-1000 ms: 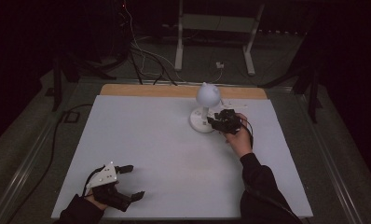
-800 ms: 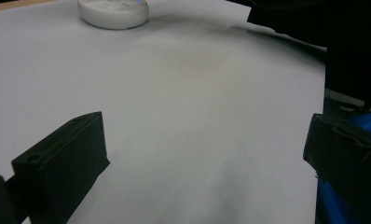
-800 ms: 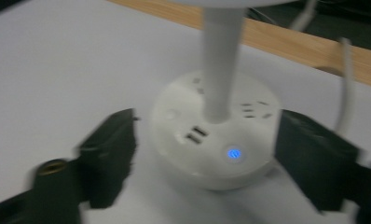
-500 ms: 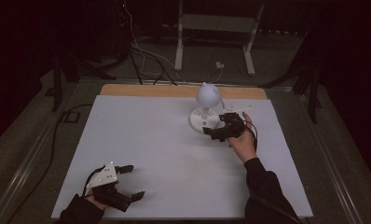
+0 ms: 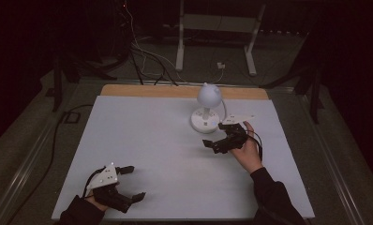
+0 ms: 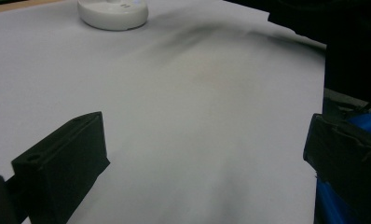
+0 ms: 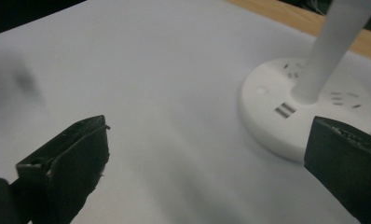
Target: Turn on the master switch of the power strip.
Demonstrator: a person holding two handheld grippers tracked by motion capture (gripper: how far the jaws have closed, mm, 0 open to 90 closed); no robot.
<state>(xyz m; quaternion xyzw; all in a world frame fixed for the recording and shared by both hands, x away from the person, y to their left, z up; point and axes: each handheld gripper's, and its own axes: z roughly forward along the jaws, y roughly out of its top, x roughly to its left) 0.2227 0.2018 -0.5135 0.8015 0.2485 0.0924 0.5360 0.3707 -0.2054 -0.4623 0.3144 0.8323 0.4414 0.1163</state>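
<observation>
Nearby, the right gripper [image 5: 217,140] gapes beside a smooth white round-based lamp [image 5: 205,119]

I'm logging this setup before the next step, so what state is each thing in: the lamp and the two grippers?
Desk lamp: upright on the white table, head drooping forward, no glow visible, untouched.
Right gripper: open, jaws wide apart, empty, held beside the lamp's round base, not touching it.
Left gripper: open, empty, at the table's near left corner, far from the lamp.
</observation>
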